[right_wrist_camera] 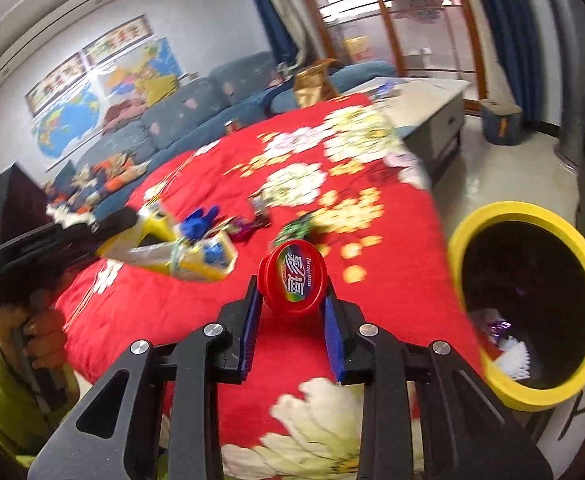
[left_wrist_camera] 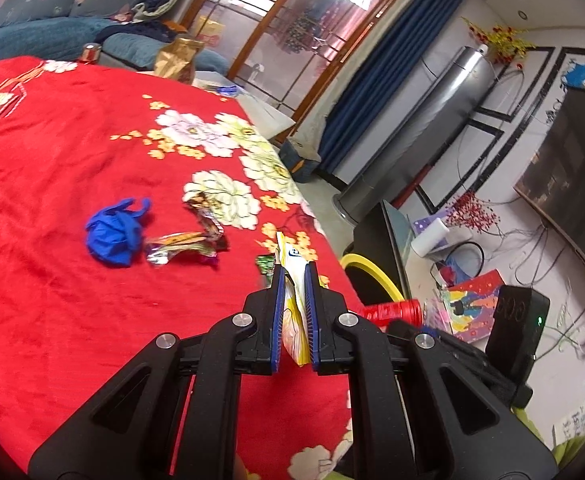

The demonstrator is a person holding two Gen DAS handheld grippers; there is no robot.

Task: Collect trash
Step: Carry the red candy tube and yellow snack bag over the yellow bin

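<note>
Surface: red floral cloth [left_wrist_camera: 72, 152]. On it: blue crumpled wad [left_wrist_camera: 110, 236], foil candy wrappers [left_wrist_camera: 190, 246] beside it, green wrapper [left_wrist_camera: 265, 263] near edge.

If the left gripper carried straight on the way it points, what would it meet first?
Probably the green wrapper just ahead of the left gripper on the red floral cloth; depth is unclear.

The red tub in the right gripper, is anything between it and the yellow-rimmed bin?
Nothing visible. The right gripper holds the red tub over the red floral cloth. The yellow-rimmed bin stands open past the cloth's edge, with only cloth between them.
</note>
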